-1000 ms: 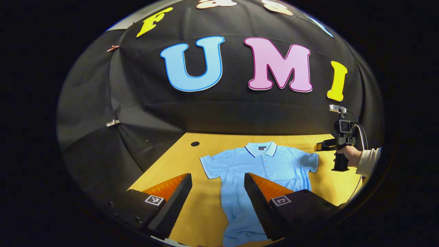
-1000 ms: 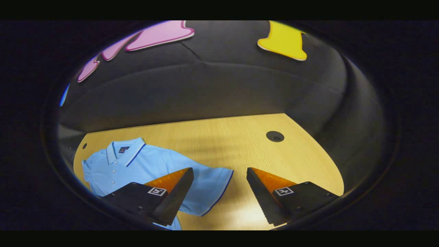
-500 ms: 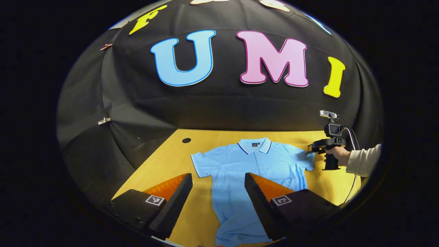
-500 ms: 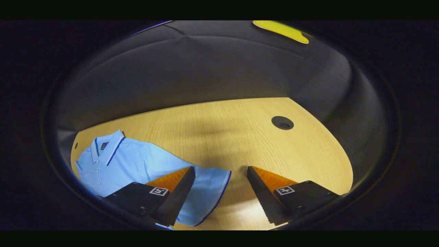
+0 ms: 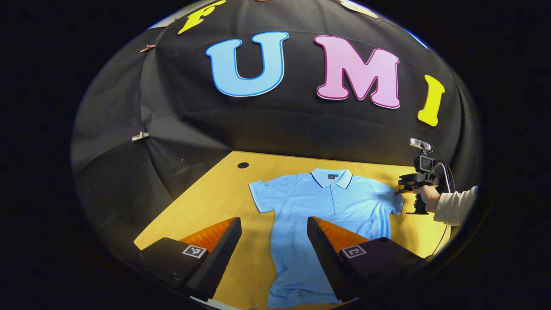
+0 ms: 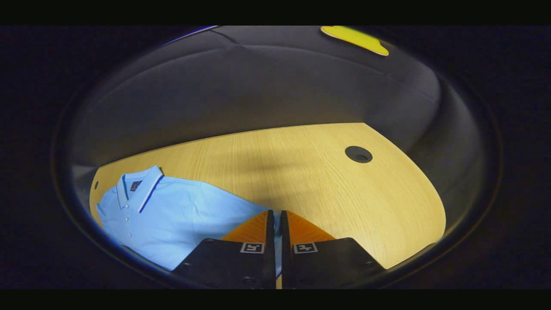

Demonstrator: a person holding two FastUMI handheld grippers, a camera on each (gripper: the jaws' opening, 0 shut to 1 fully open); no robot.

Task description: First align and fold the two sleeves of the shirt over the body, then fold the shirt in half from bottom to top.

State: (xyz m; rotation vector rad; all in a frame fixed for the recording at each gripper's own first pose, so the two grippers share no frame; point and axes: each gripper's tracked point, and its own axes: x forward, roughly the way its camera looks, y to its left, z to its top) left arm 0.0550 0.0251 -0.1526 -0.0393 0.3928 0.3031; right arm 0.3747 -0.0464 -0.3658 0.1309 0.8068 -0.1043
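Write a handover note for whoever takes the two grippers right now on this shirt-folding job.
Right gripper: fingers closed on the edge of the shirt's sleeve, with a strip of fabric between them.
Left gripper: open, held above the table, holding nothing.
Shirt: spread flat, front side up, collar toward the booth wall, both sleeves out to the sides.
Done: one sleeve gripped, nothing folded.
Left: fold both sleeves over the body, then fold bottom to top.
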